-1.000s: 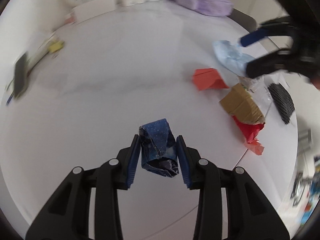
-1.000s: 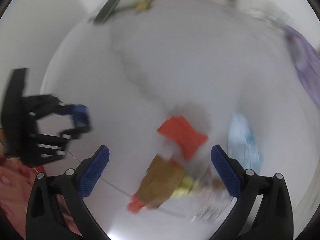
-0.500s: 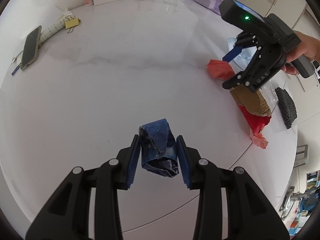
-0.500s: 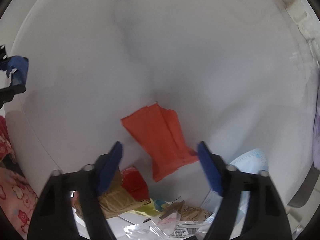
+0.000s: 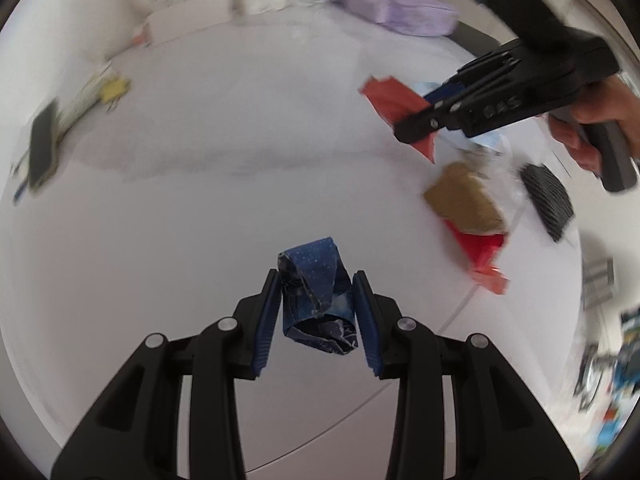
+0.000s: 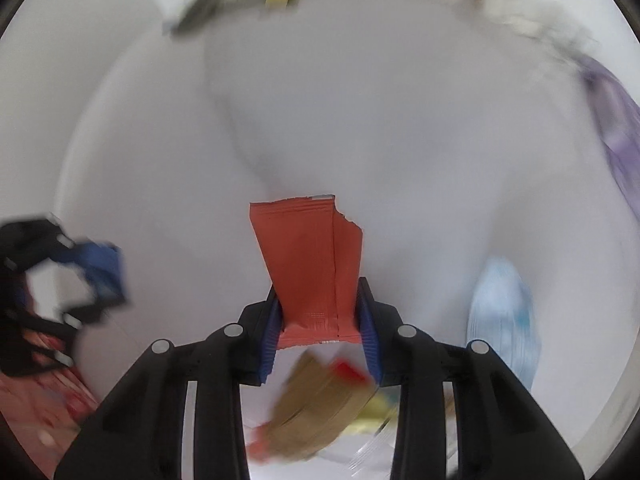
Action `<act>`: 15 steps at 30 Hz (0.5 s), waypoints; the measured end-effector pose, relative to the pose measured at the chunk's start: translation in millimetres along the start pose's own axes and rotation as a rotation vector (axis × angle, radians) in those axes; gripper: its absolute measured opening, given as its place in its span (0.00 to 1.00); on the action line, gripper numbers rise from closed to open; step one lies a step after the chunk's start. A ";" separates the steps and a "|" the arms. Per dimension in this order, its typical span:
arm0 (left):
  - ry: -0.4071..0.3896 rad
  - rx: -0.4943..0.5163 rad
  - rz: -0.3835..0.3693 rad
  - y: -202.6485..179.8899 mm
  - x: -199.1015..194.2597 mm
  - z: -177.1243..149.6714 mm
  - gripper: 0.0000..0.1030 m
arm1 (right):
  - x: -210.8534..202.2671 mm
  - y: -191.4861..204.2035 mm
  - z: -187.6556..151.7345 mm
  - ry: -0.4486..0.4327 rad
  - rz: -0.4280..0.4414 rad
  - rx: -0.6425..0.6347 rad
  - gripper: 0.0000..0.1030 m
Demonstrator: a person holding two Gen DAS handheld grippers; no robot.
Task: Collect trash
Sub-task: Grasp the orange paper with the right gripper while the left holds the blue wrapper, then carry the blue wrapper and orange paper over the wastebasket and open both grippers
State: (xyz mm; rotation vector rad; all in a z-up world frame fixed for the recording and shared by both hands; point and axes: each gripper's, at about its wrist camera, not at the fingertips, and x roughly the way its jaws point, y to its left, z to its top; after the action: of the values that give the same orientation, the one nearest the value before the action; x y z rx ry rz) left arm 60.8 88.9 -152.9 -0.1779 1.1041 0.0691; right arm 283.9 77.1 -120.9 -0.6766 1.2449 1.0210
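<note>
Across the white round table [image 5: 208, 208], bare surface is stretching wide toward the far clutter; its near rim is curving just below my tools. Remaining trash [image 5: 464, 200] is crowding the right edge. My right gripper [image 6: 320, 320], jaws just closing, is clamping the orange wrapper [image 6: 308, 260]. My left gripper [image 5: 316, 312] is clenching the crumpled blue wrapper [image 5: 316, 296].

Below me spreads a round, glossy white bench [image 5: 224, 128] with faint grey marbling. Along its far edge, at the top of my left view, lies a blurred lilac pouch [image 5: 394, 12]; upper left, a dark phone [image 5: 42, 146].
</note>
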 end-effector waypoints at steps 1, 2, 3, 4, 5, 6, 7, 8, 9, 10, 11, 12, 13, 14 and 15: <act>-0.009 0.047 -0.015 -12.7 -4.8 3.2 0.35 | -18.3 1.6 -12.8 -0.050 0.007 0.056 0.34; -0.016 0.087 -0.027 -24.7 -8.9 5.5 0.35 | -38.0 3.4 -31.2 -0.104 0.014 0.120 0.34; -0.020 0.131 -0.046 -39.0 -13.3 7.9 0.35 | -52.1 5.3 -48.2 -0.137 0.008 0.167 0.34; -0.017 0.177 -0.071 -54.4 -17.4 10.0 0.35 | -67.7 9.8 -73.7 -0.172 -0.017 0.220 0.34; -0.017 0.216 -0.093 -68.1 -21.1 10.4 0.35 | -77.4 13.3 -96.7 -0.196 -0.035 0.260 0.34; -0.019 0.252 -0.118 -81.8 -24.8 10.7 0.35 | -93.6 14.7 -132.3 -0.223 -0.057 0.338 0.34; -0.020 0.302 -0.149 -102.4 -29.9 9.2 0.35 | -104.9 18.6 -164.1 -0.238 -0.069 0.395 0.34; -0.020 0.336 -0.171 -118.3 -33.6 7.1 0.35 | -112.0 21.8 -197.5 -0.251 -0.079 0.462 0.35; -0.015 0.369 -0.198 -134.4 -36.0 3.6 0.35 | -120.5 23.5 -235.0 -0.255 -0.100 0.543 0.35; -0.003 0.415 -0.233 -156.8 -38.9 -0.9 0.35 | -121.5 25.2 -270.9 -0.255 -0.120 0.609 0.35; 0.006 0.445 -0.257 -173.3 -40.8 -5.5 0.35 | -129.6 25.0 -295.3 -0.252 -0.133 0.672 0.35; 0.018 0.477 -0.283 -190.2 -42.2 -9.7 0.35 | -138.0 29.8 -336.7 -0.251 -0.154 0.752 0.35; 0.035 0.522 -0.313 -213.3 -44.0 -18.2 0.35 | -141.9 35.8 -355.7 -0.252 -0.173 0.805 0.35; 0.051 0.557 -0.337 -231.5 -45.2 -26.1 0.35 | -140.2 46.5 -378.9 -0.250 -0.188 0.861 0.35; 0.070 0.591 -0.363 -248.9 -46.2 -34.2 0.35 | -142.8 55.3 -408.9 -0.243 -0.212 0.929 0.35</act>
State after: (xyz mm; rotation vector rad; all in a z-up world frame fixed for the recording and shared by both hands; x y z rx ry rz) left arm 45.7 -160.5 -99.5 0.1531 1.1027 -0.5868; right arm 55.7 -291.6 -69.5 0.0464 1.2324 0.2578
